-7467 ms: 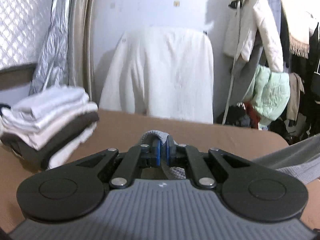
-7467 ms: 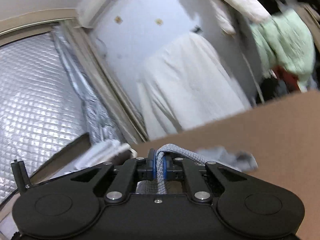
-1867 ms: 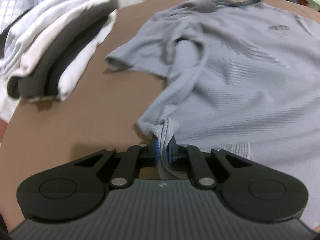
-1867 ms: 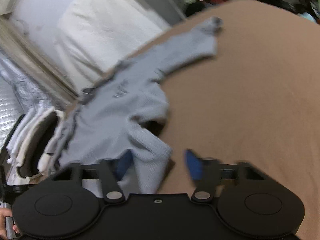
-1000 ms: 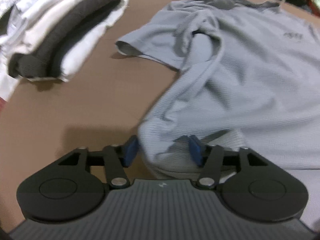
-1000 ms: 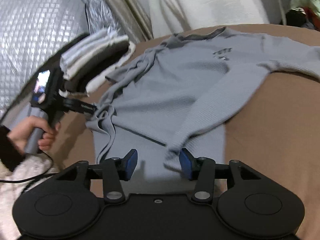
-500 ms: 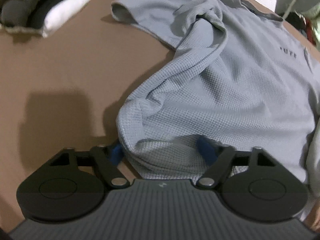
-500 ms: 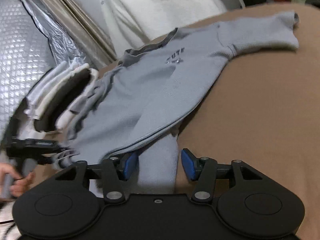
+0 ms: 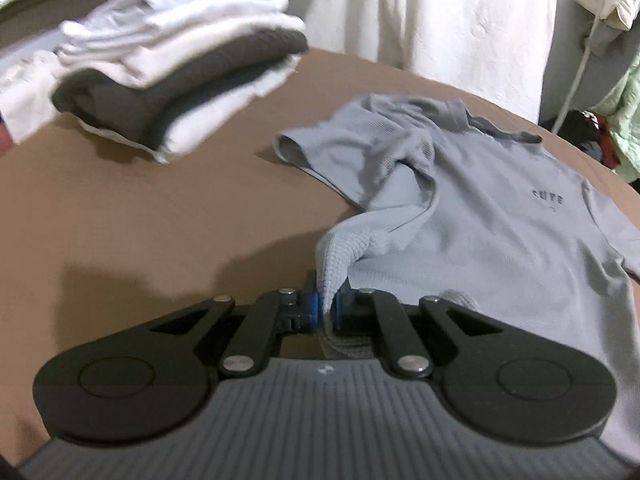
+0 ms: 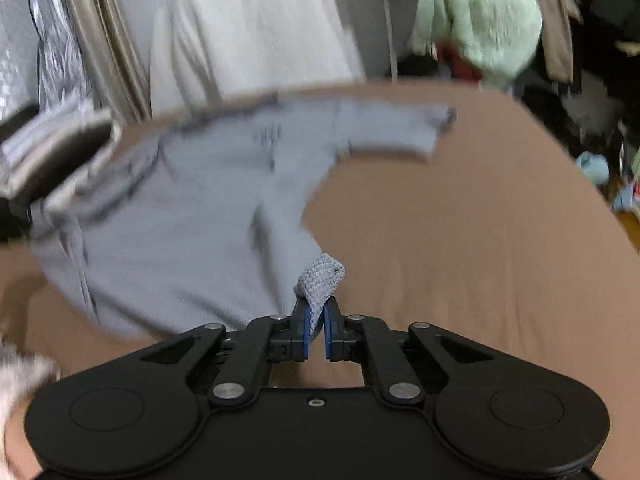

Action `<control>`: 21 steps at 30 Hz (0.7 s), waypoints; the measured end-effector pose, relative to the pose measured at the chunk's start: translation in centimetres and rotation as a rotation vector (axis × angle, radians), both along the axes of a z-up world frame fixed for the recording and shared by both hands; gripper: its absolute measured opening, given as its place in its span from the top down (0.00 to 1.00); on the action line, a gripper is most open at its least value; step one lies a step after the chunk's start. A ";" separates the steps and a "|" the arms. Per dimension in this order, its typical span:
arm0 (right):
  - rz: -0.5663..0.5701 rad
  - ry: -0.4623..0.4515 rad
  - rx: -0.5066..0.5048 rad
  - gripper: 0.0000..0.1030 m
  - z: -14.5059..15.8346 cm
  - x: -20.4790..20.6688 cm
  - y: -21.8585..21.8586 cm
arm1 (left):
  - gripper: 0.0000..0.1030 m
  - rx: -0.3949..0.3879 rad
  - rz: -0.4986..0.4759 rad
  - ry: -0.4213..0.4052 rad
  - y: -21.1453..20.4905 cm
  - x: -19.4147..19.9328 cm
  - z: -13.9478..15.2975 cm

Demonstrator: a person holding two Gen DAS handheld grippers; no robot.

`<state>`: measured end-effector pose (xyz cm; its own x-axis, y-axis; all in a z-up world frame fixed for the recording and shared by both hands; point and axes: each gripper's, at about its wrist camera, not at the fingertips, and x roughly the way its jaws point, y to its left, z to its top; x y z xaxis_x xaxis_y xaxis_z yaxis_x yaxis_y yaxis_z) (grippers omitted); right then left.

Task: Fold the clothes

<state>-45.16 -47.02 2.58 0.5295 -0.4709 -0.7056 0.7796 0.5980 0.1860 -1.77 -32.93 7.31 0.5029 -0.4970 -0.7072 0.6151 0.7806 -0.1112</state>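
A grey waffle-knit T-shirt (image 9: 492,216) with a small dark chest print lies front up on the brown table (image 9: 152,220). Its left side is bunched in folds. My left gripper (image 9: 327,307) is shut on the shirt's near left hem corner. In the right wrist view the shirt (image 10: 192,216) is blurred and spreads to the left, one sleeve reaching far right. My right gripper (image 10: 316,330) is shut on the near right hem corner, which sticks up between the blue pads.
A stack of folded white and dark clothes (image 9: 180,68) sits at the table's far left; it also shows in the right wrist view (image 10: 52,148). A white-draped chair (image 9: 432,12) stands behind the table. Hanging clothes (image 10: 480,20) crowd the right.
Both grippers were open around the shirt's hem half a second ago. Both have now closed on its near corners, and the views have tilted up.
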 end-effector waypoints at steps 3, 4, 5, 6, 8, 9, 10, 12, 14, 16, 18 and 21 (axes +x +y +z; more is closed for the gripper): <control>0.026 -0.089 0.061 0.92 1.3 -1.6 0.8 | 0.94 0.022 -0.034 -0.027 1.1 -0.1 1.3; 0.036 -0.142 0.081 0.92 2.1 -2.3 0.8 | 0.94 0.033 -0.047 -0.038 1.4 -0.1 1.7; 0.051 -0.191 0.102 0.92 2.8 -3.0 0.7 | 0.95 0.076 -0.056 -0.080 1.6 -0.1 1.8; 0.072 -0.215 0.112 0.92 3.0 -3.4 0.6 | 0.94 0.121 -0.064 -0.123 1.7 -0.1 1.9; 0.098 -0.185 0.098 0.93 2.4 -3.7 0.6 | 0.94 0.215 -0.122 -0.121 1.9 0.6 1.0; 0.089 -0.155 0.114 0.94 1.6 -3.9 0.6 | 0.94 0.214 -0.118 -0.073 2.1 1.3 0.4; 0.081 -0.125 0.129 0.94 0.8 -4.0 0.7 | 0.94 0.212 -0.113 -0.024 2.3 2.0 -0.1; 0.063 -0.064 0.161 0.98 -0.9 -4.3 0.8 | 0.95 0.207 -0.103 0.075 2.7 3.3 -1.2; 0.046 -0.003 0.192 0.98 -2.5 -4.6 0.9 | 0.95 0.201 -0.093 0.173 3.2 4.6 -2.3; 0.046 0.019 0.164 0.98 -2.6 -4.7 0.9 | 0.93 0.195 -0.083 0.271 3.6 6.0 -3.4; 0.083 -0.012 0.143 0.91 -1.9 -4.6 0.5 | 0.92 0.209 -0.100 0.256 3.7 5.9 -3.4; 0.177 -0.085 0.130 0.63 -1.2 -3.8 -0.1 | 0.77 0.190 -0.155 0.244 4.2 5.1 -3.0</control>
<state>-49.01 -47.08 1.35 0.6556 -0.2738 -0.7037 0.6431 0.6908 0.3304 3.35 -28.73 4.32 0.2365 -0.4016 -0.8847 0.7009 0.7011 -0.1309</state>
